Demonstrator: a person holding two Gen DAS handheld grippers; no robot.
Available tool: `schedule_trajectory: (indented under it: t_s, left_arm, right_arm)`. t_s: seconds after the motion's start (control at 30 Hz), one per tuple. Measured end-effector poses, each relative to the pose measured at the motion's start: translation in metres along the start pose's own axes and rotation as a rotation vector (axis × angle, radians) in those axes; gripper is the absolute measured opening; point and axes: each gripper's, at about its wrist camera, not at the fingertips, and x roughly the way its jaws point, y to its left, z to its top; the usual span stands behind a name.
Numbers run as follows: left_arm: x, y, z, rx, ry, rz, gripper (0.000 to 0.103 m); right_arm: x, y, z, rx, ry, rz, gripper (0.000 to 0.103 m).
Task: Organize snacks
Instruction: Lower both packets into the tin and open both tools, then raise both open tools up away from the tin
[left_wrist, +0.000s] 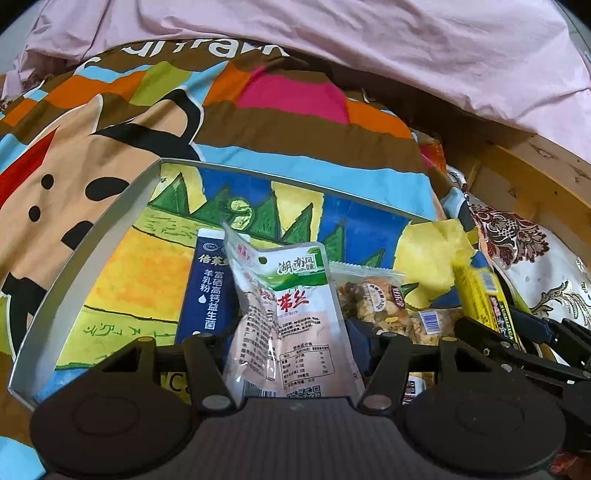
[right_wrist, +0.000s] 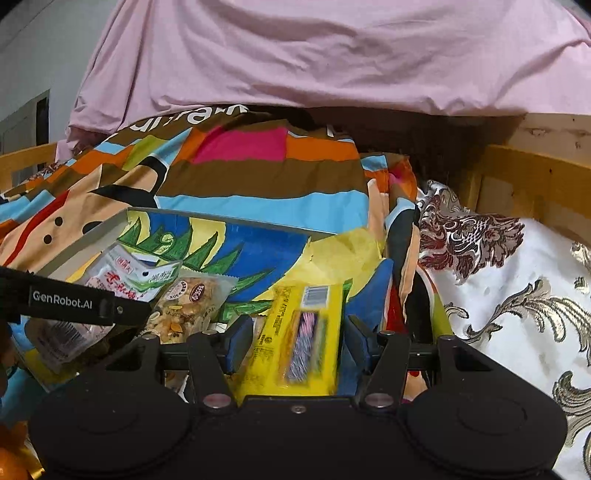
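A bed's striped quilt (left_wrist: 288, 125) carries the grey-walled tray (left_wrist: 92, 236). Left tongs (left_wrist: 291, 332) hold the pink pouch (left_wrist: 291, 314), right tongs (right_wrist: 295, 336) the yellow packet (right_wrist: 295, 332), over it. Lower each flat beside the nut bar (right_wrist: 188, 306) before releasing.

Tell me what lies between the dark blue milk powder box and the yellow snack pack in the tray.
In the left wrist view, a green-and-white pouch and a clear nut brittle packet lie between the dark blue box and the yellow pack.
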Motion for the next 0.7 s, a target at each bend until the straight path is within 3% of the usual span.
schedule_trajectory:
  t_s: [0.07,0.13,0.33,0.5,0.7]
  left_arm:
    - [0.001,0.001,-0.001,-0.01,0.006,0.016,0.066]
    - [0.0,0.001,-0.001,-0.016,0.003,0.021,0.075]
    - [-0.013,-0.002,0.003,-0.033,-0.028,0.018,0.096]
    - [-0.039,-0.005,0.01,-0.045,-0.086,0.002,0.101]
    - [-0.087,-0.003,0.022,-0.077,-0.177,-0.002,0.102]
  right_arm:
    - [-0.001,0.0,0.001,0.004,-0.005,0.001,0.059]
    - [-0.003,0.0,0.002,0.009,-0.014,-0.006,0.063]
    - [-0.025,0.001,0.017,0.018,-0.103,-0.031,0.084]
    - [-0.062,0.002,0.03,0.07,-0.208,-0.071,0.1]
    - [-0.115,0.011,0.045,0.108,-0.327,-0.119,0.102]
